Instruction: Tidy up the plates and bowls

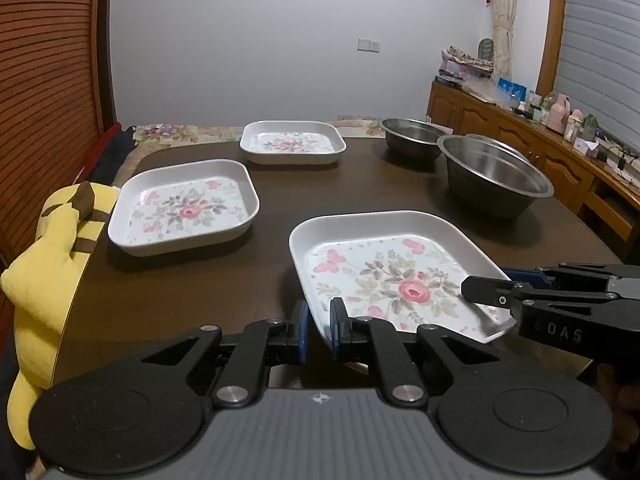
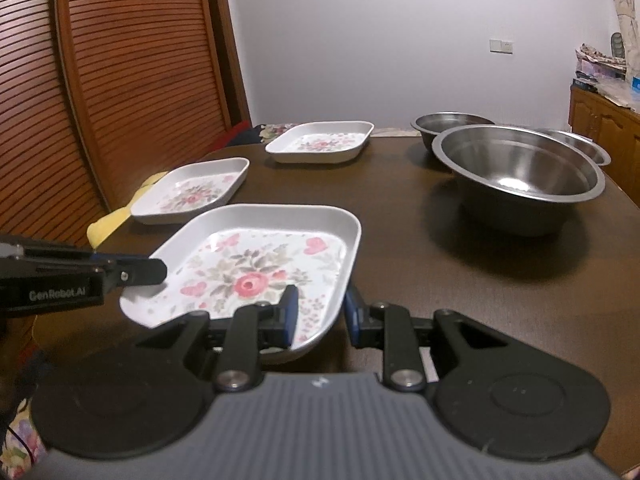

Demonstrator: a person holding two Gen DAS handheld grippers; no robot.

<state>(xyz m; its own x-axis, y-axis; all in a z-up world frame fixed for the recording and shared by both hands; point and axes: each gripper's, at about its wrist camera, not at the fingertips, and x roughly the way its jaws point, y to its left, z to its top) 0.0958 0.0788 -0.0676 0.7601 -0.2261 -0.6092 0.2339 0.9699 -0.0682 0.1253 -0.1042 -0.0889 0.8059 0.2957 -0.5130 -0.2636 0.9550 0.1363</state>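
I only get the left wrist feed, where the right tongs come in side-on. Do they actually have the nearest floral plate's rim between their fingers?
Observer: Yes. In the right wrist view the right tongs straddle the near right corner of the floral plate, with one finger inside the wall and one outside.
Operator: I see a sliver of rim behind the large steel bowl. Is that another bowl?
Observer: Yes. A third steel bowl sits behind the large steel bowl, and its rim shows clearly to the right of it.
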